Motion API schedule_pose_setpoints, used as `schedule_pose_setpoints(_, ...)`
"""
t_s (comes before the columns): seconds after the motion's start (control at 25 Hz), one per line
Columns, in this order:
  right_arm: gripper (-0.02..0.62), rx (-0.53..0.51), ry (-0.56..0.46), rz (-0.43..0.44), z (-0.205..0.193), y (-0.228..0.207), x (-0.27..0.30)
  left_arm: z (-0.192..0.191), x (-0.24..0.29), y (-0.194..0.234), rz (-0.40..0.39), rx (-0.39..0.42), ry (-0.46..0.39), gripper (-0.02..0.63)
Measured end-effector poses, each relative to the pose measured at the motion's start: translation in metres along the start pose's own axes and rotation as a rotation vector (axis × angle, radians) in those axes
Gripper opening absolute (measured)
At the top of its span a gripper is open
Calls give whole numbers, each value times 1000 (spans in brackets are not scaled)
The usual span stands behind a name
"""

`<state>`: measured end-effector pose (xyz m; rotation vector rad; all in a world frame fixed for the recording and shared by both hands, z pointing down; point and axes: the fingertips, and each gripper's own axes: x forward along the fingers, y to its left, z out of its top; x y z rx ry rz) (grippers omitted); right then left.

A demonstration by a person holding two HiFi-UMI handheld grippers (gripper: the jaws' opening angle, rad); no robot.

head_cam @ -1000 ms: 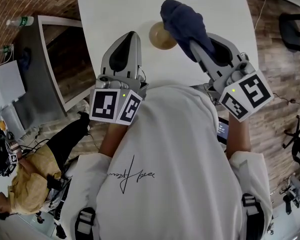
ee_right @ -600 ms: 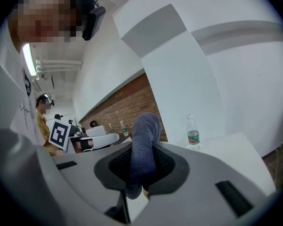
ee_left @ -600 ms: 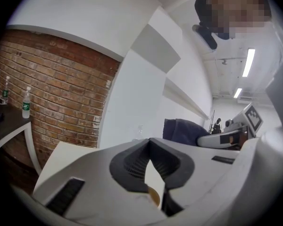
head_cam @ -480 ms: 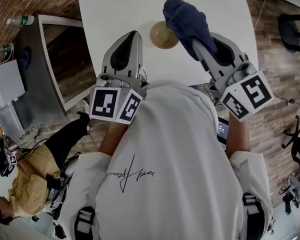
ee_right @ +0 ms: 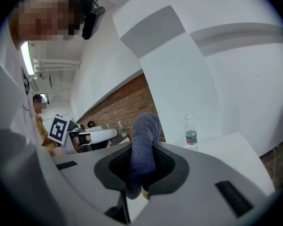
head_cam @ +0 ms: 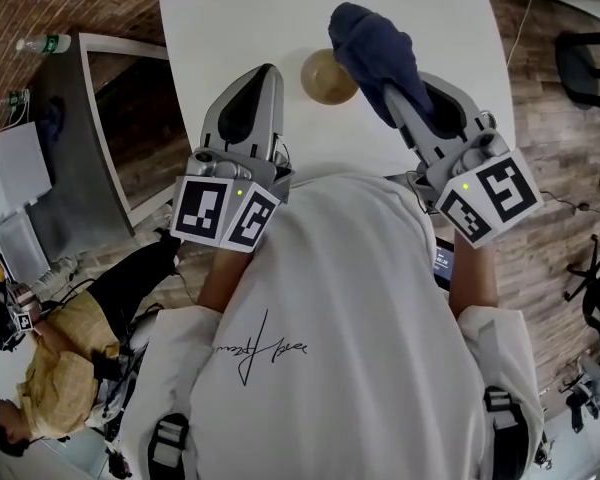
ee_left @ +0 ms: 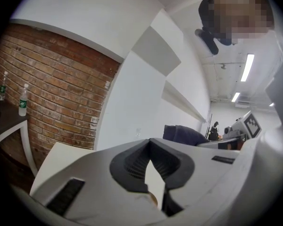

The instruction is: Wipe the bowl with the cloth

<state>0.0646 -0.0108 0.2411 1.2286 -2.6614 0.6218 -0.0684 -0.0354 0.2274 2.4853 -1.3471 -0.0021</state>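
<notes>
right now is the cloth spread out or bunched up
Bunched up. The dark blue cloth sticks out of the right tool as a rounded wad, clamped in the middle, with no flat spread part showing in either view.

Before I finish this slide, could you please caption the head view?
Right gripper holds a dark blue cloth beside a tan bowl on the white table; left gripper shut, empty.

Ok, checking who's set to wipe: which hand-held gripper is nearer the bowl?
Right. The right hand-held gripper is beside the bowl's right edge, its cloth overlapping the rim in the head view; the left hand-held gripper stands off to the bowl's left.
</notes>
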Motion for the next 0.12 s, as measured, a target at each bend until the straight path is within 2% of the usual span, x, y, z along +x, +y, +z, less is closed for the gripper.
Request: schedule_pose_setpoints(0.12,61,-5,5,-6,1,0,-1,3,0,-1,-6,-4,-2,-11)
